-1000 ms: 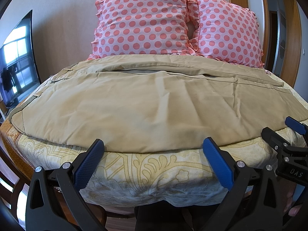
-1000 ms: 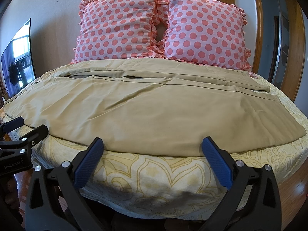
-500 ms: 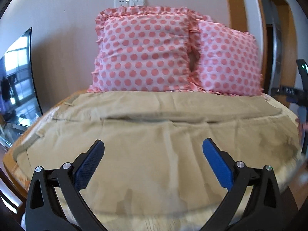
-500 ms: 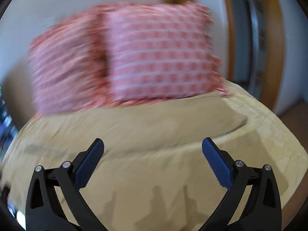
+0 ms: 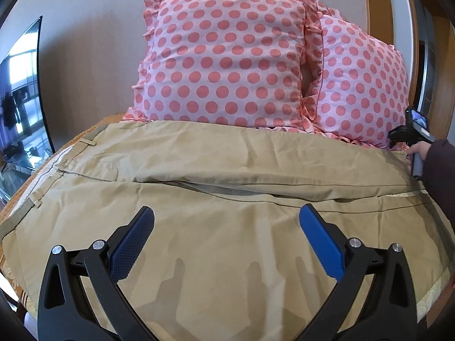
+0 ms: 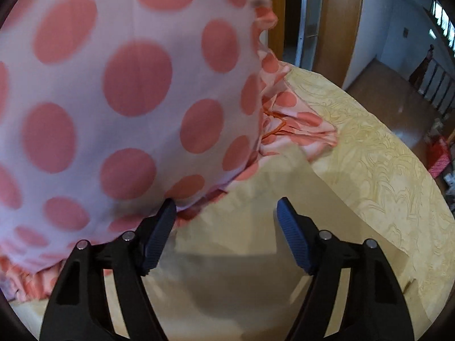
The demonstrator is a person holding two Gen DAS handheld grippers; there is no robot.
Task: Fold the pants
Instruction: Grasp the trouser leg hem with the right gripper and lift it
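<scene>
Left gripper (image 5: 226, 224): jaws wide open, nothing between them, hovering over near leg of pants (image 5: 221, 187). Blue pads (image 5: 320, 245) clear of cloth; shadows of fingers cast on fabric just below.

Right gripper (image 6: 224, 216): jaws open, gripping nothing, low at far hem end of pants (image 6: 256, 233). Left pad (image 6: 159, 233) tucked just under frill of pillow (image 6: 119, 91), touching or nearly so; can't tell which. Right pad over tan cloth.

Pants spread flat across bed (image 6: 384, 156), waistband w/ belt loops at left, legs running to right, lying side by side w/ a narrow gap between. Far leg edge up against 2 pink polka-dot pillows (image 5: 227, 56) at head of bed, leaning on wall.

Seen from left wrist: right gripper (image 5: 412, 142) at far right edge, held by hand (image 5: 419, 150) in dark sleeve, down by hem near second pillow (image 5: 361, 85).

Yellow patterned bedspread showing beyond hem. TV (image 5: 21, 93) at left, wooden door frame (image 6: 338, 22) at right, wood floor beyond.
</scene>
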